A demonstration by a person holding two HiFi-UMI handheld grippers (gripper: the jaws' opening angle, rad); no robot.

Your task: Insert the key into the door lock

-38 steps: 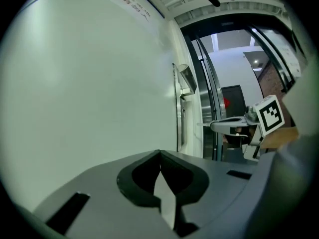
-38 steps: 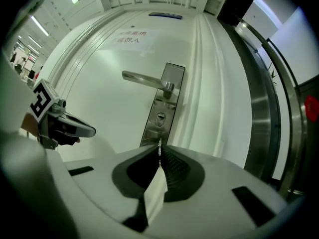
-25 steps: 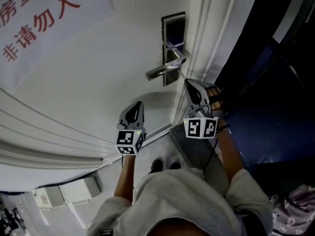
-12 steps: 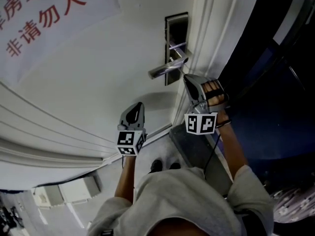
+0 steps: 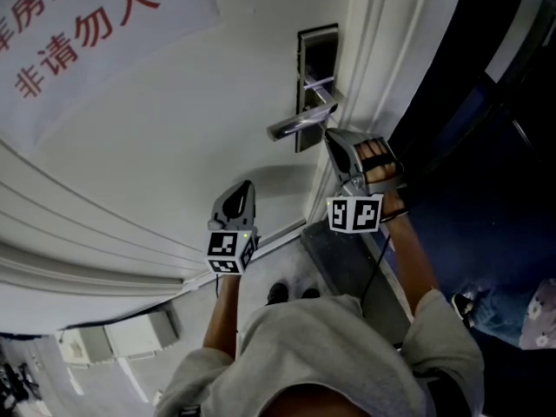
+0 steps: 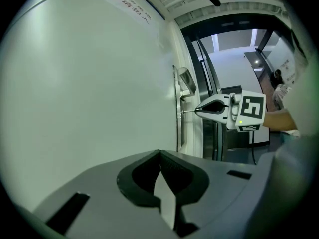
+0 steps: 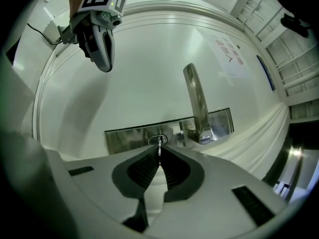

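The silver lock plate (image 5: 316, 66) with its lever handle (image 5: 298, 125) is on the white door (image 5: 174, 129). My right gripper (image 5: 333, 137) points level at the plate below the handle and is shut on a small metal key (image 7: 159, 147). The key's tip is at the round keyhole (image 7: 158, 140) in the plate (image 7: 124, 135); how deep it sits is hidden. In the left gripper view the key (image 6: 188, 112) bridges the right gripper (image 6: 201, 111) and the plate (image 6: 178, 114). My left gripper (image 5: 243, 188) is shut with nothing in it, facing the bare door left of and below the lock.
A paper sign with red characters (image 5: 78, 24) hangs on the door at upper left. The door frame (image 5: 382, 68) runs just right of the lock, with a dark opening beyond. Someone's legs (image 5: 504, 311) show at lower right.
The right hand has rolled with the key at the lock, so its fingers now show on top. The left gripper has stayed put. A person's legs have come in at lower right.
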